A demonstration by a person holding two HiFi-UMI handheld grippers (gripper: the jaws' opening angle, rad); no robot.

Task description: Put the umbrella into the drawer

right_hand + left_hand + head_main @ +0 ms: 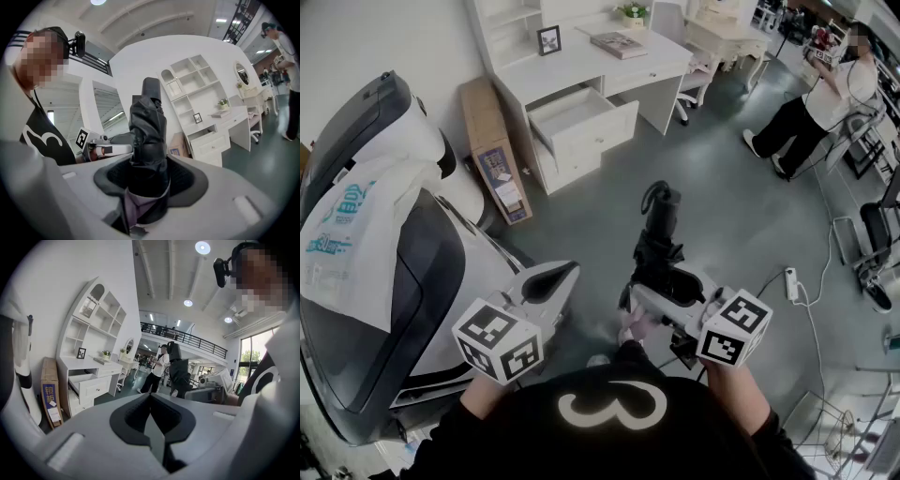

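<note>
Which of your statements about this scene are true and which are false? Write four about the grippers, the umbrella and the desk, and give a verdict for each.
1. The right gripper is clamped on a folded black umbrella. True.
2. The top drawer of the white desk is pushed shut. False: it stands pulled open.
3. The left gripper holds a book. False: its jaws are together with nothing between them; the book lies on the desk top.
4. A cardboard box stands on end beside the desk. True.
</note>
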